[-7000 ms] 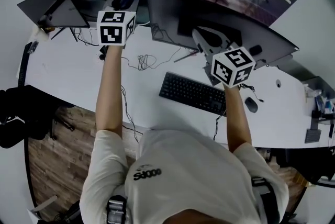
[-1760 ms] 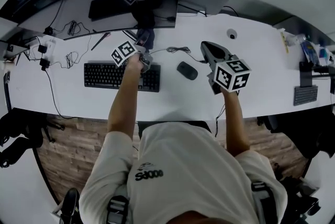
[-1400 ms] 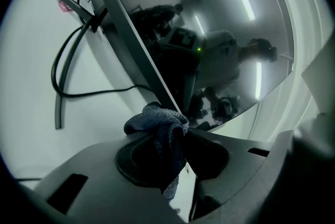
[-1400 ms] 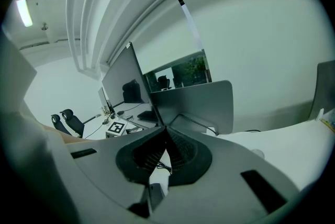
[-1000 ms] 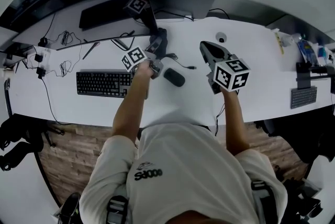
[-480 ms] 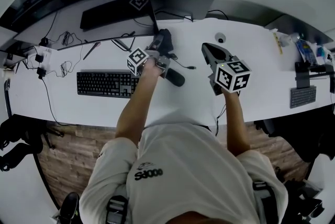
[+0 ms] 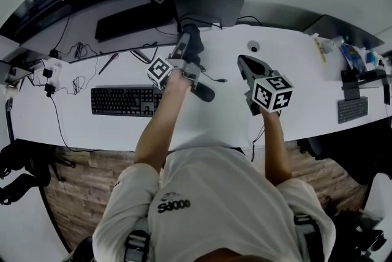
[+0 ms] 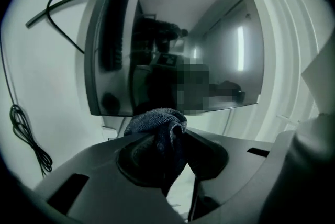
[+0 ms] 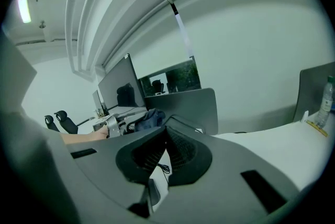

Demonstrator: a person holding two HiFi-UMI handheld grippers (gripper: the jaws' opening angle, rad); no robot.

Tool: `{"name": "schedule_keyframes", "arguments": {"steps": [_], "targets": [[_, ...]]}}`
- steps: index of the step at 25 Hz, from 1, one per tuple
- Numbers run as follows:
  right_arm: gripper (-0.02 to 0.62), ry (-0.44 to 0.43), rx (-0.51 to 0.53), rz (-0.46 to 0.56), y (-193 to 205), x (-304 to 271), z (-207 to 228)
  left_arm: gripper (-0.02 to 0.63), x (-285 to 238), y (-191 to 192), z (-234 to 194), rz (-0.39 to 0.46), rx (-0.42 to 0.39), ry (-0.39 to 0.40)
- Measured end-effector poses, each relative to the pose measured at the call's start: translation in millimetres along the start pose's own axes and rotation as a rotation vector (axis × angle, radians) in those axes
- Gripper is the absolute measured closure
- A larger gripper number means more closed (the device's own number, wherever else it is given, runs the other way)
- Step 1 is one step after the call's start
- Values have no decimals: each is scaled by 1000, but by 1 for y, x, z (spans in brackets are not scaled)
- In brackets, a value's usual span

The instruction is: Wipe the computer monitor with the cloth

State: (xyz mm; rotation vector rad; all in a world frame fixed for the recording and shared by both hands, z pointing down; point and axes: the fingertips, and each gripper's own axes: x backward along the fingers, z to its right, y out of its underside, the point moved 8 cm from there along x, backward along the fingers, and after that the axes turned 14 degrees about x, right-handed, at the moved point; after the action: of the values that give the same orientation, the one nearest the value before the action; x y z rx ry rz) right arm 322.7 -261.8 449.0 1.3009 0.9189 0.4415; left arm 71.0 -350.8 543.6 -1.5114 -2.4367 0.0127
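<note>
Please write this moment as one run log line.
left claw: shut on cloth | cloth: in front of monitor | right claw: shut, empty

- The cloth (image 8: 159, 126) is dark, nubby fabric, matt and rough-looking.
- The monitor (image 8: 178, 55) has a glossy dark screen that mirrors the room; its frame looks like matt plastic.
- The left tongs (image 8: 170, 138) and right tongs (image 9: 166, 134) are smooth, matt grey plastic; the right pads (image 9: 180, 152) are ribbed.
- The counter (image 7: 300, 98) is smooth, white and matt.
- The floor (image 7: 67, 193) at the near left is wood planking.
</note>
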Motion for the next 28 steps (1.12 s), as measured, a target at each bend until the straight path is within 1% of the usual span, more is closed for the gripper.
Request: {"name": "schedule_keyframes", "arguments": {"steps": [2, 4, 6, 8, 13, 15, 21, 23, 25, 26, 28], "targets": [[591, 11, 5, 8, -3, 6, -3, 495, -1, 4, 19, -1, -20, 50], [591, 20, 6, 17, -6, 12, -8, 495, -4, 12, 42, 4, 10, 112], [591, 26, 4, 21, -8, 17, -14, 495, -4, 18, 62, 11, 38, 152], [591, 33, 3, 24, -9, 22, -20, 495, -5, 22, 80, 14, 41, 176], [591, 66, -6, 31, -15, 38, -30, 497, -10, 28, 116, -2, -4, 194], [591, 86, -4, 34, -20, 42, -29, 497, -12, 29, 131, -10, -15, 221], [591, 138, 10, 73, -41, 56, -44, 496, -13, 33, 181, -75, -45, 297], [591, 160, 16, 89, -49, 60, -52, 495, -10, 32, 196, -103, -52, 333], [591, 174, 25, 102, -57, 62, -63, 495, -4, 30, 211, -131, -82, 364], [591, 179, 31, 107, -61, 63, -70, 495, 0, 28, 218, -145, -113, 368], [591, 191, 45, 122, -69, 62, -82, 495, 9, 23, 231, -180, -200, 356]]}}
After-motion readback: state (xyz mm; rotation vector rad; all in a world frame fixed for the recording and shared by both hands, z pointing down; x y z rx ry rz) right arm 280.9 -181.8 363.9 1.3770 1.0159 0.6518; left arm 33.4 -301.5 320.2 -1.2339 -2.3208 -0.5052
